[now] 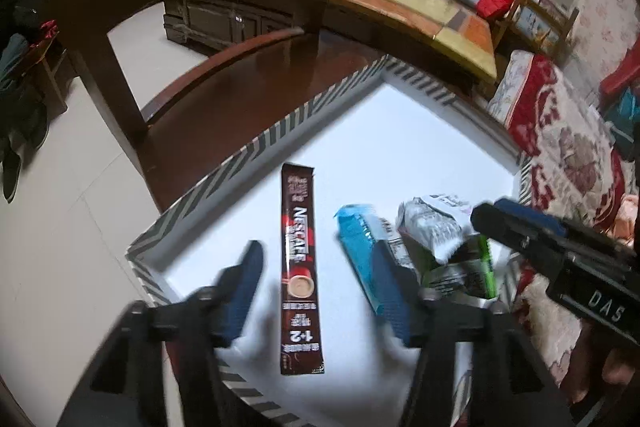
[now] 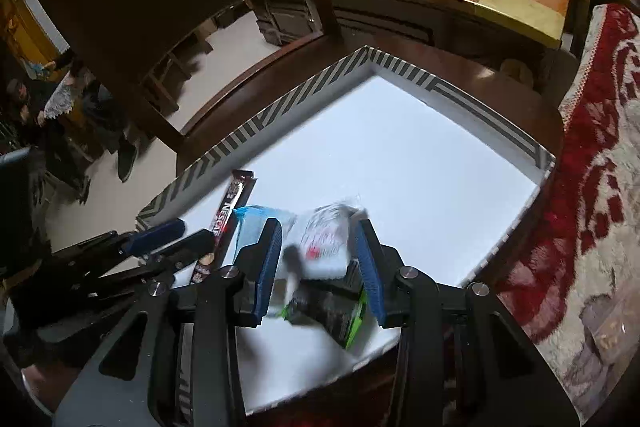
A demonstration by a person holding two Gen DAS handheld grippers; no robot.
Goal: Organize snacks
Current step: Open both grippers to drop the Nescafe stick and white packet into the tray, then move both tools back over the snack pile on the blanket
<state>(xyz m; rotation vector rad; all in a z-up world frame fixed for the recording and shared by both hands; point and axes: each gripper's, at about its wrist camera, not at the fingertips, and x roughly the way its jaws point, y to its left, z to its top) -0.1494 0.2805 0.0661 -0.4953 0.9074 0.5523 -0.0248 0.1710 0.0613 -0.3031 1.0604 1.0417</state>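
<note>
The left gripper (image 1: 320, 291), spread wide, straddles a long dark-brown Nescafé coffee stick (image 1: 300, 267) lying lengthwise, pointing toward the striped-rimmed white tray's (image 1: 224, 163) far corner. The right gripper (image 2: 320, 263), parted, flanks a crinkly white snack packet (image 2: 324, 243).

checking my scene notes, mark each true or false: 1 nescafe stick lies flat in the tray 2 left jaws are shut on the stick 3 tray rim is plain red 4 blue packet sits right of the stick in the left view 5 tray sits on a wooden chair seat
1. The Nescafe stick lies flat in the tray: true.
2. False: the left gripper is open, the stick between its jaws, ungripped.
3. False: the rim is grey-and-white striped.
4. The blue packet lies right of the stick: true.
5. The tray rests on the wooden chair seat: true.
</note>
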